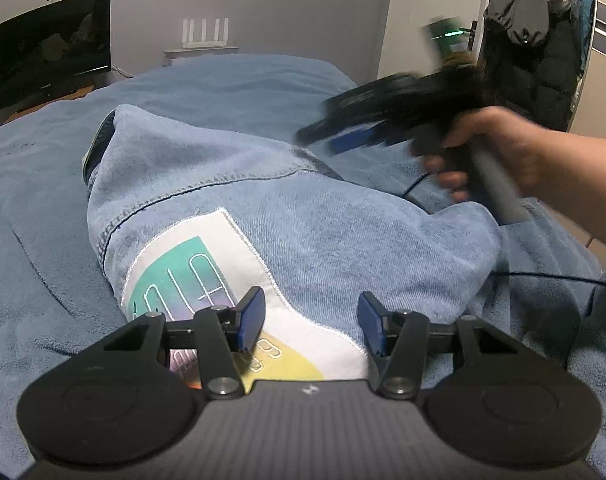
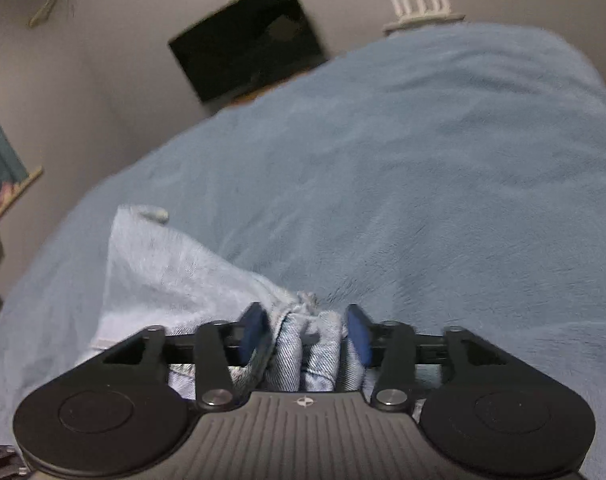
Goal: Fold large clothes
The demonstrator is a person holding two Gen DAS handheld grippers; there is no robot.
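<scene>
Denim jacket: it lies on the blue blanket that covers the bed, directly in front of your left gripper. The cloth is light blue and washed-out, with a double stitched seam that runs across it.
Patch on the jacket: a white sewn panel with a teal, purple and yellow print and thin white outline letters. Its near end goes under your left gripper, so you cannot read the whole print.
Left gripper: your two blue pads stand well apart, with nothing between them. They hover over the patch; whether they touch the cloth, I cannot tell.
Right gripper: in the right wrist view your blue pads are pressed from both sides on a bunched fold of the denim. The fold shows several wrinkles between the pads.
Jacket in the right wrist view: the pale cloth spreads to the left of the pinched fold and lies on the blanket.
Right hand: in the left wrist view it holds the handle of the right gripper above the far right part of the jacket. This part is blurred.
Cable: a thin black line lies over the blanket at the right side.
Far edge of the jacket: a dark inner lining shows at the far left corner.
Behind the bed: a dark screen leans at the wall, and a white device with upright antennas stands beside it.
</scene>
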